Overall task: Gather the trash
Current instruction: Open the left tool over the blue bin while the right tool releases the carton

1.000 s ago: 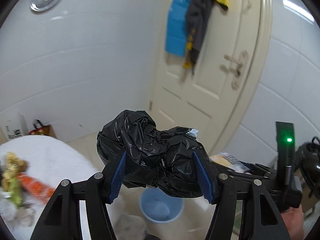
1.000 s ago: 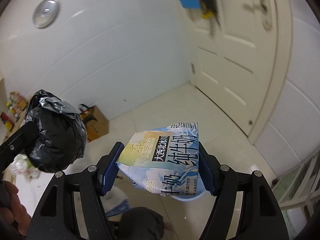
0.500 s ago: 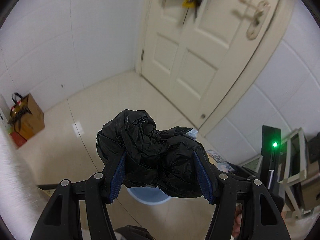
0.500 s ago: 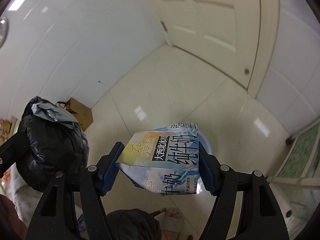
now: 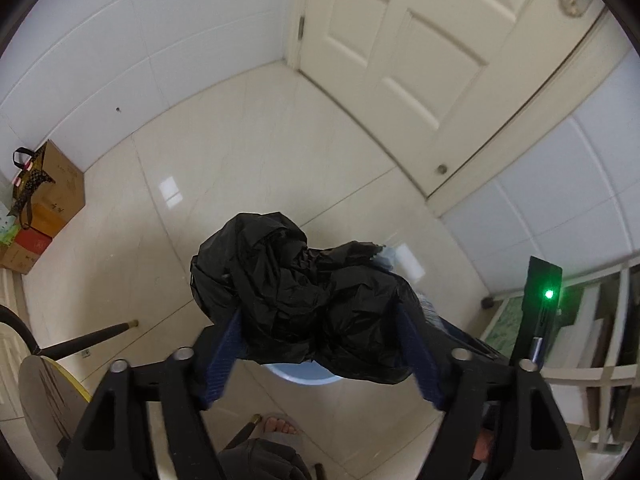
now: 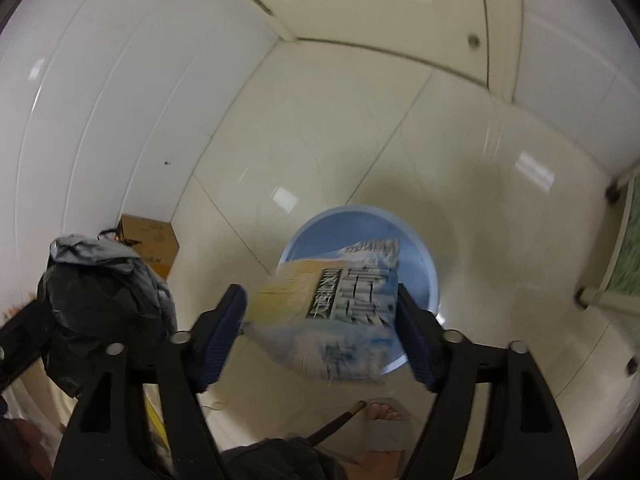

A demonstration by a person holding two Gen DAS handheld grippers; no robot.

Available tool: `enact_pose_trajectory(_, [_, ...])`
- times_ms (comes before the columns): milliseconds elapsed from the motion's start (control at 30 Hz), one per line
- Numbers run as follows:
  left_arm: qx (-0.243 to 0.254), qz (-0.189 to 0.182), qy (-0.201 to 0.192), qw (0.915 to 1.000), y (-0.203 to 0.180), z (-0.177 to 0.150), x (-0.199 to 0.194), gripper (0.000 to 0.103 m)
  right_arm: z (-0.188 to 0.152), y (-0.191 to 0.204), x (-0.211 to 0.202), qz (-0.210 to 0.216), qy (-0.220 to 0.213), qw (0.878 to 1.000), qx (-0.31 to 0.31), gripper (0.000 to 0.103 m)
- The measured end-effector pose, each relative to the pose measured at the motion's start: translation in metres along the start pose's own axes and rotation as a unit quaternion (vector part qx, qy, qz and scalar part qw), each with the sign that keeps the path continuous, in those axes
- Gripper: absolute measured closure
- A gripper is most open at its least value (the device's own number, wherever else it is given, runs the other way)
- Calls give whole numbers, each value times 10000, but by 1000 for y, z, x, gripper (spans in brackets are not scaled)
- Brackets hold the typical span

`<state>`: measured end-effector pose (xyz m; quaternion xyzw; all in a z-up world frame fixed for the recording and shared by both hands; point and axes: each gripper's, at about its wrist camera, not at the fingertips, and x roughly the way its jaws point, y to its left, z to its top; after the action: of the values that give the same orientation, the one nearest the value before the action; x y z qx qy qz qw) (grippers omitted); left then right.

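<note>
While the left gripper has its blue pads pressed into either side of a crumpled black bag, the bundle fills the whole gap between the fingers and bulges out past their tips. Just beneath it a sliver of the blue bin shows on the floor. The right gripper is closed on a milk carton, squeezed between its pads and blurred, with its far end sticking out over the open bin. From this side the bin lies directly below and beyond the carton, and the bag hangs off to the left. A sandalled foot stands beside the bin. Farther off, a cardboard box sits against the white tiled wall, and a cream door closes the far corner.
</note>
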<state>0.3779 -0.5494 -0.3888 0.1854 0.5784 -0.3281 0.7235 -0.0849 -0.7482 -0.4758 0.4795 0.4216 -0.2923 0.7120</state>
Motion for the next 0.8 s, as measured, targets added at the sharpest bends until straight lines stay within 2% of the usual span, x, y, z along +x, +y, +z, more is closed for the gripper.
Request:
enact_pose_trajectory(33, [-4, 15, 88, 10000, 1, 3, 5, 15, -2, -4, 3, 42, 49, 9999, 139, 10])
enact_pose_trajectory(67, [-26, 15, 223, 9997, 2, 8, 15, 14, -1, -12, 7, 269, 104, 9989, 361, 0])
enact_pose_trajectory(133, [-58, 68, 427, 9990, 7, 12, 26, 12, -2, -16, 10, 544, 141, 9968, 573, 0])
enact_pose_trajectory(300, [-18, 250, 542, 9982, -2, 42, 42, 10, -5, -13, 0, 342, 21, 9981, 512, 0])
enact_pose_trajectory(400, [59, 383, 478, 9981, -6, 47, 34, 9, -6, -11, -11, 207, -74, 9990, 398, 0])
enact_pose_trajectory(533, [122, 433, 225, 9987, -15, 31, 10, 8, -9, -3, -26, 44, -212, 9996, 180, 0])
enact_pose_trajectory(633, [160, 389, -46, 9991, -11, 20, -23, 7, -14, 7, -44, -54, -337, 9994, -16, 0])
enact_pose_trajectory(667, [167, 373, -144, 9991, -11, 0, -39, 7, -17, 11, -51, -65, -391, 9992, -71, 0])
enact_pose_trajectory(800, [223, 288, -650, 9972, -16, -23, -84, 6, -27, 33, -86, -73, -682, 9972, -295, 0])
